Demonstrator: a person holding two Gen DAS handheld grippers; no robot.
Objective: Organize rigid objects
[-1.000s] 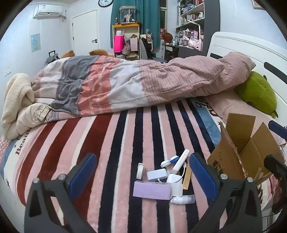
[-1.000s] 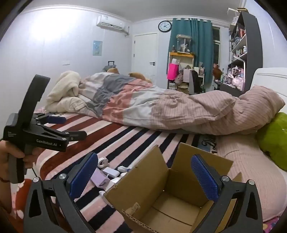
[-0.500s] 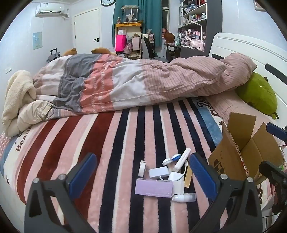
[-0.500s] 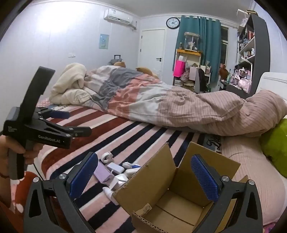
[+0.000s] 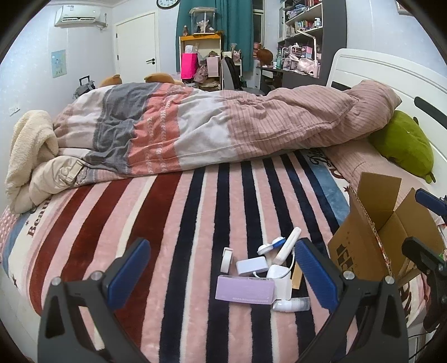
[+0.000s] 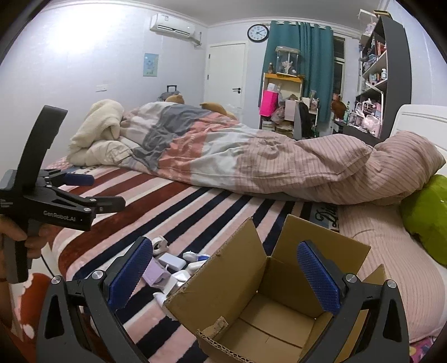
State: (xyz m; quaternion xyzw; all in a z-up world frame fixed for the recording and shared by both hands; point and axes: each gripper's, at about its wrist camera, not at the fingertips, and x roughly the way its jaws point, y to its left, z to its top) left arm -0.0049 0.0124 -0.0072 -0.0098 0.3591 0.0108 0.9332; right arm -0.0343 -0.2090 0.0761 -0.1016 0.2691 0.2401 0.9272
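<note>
Bedroom, lamplight on pale walls

Teal curtains (image 6: pixel 301 64) hang beside a white door (image 6: pixel 226 75); a wall clock (image 6: pixel 258 33) and air conditioner (image 6: pixel 174 26) sit high, dark shelving (image 6: pixel 385 72) right, rumpled quilt (image 5: pixel 223 128) across the striped bed.

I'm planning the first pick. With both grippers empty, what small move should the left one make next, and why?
Probably lower the open left gripper toward the lilac rectangular case. It lies nearest in the pile of small items on the striped blanket, and the open cardboard box beside the pile looks empty.
</note>
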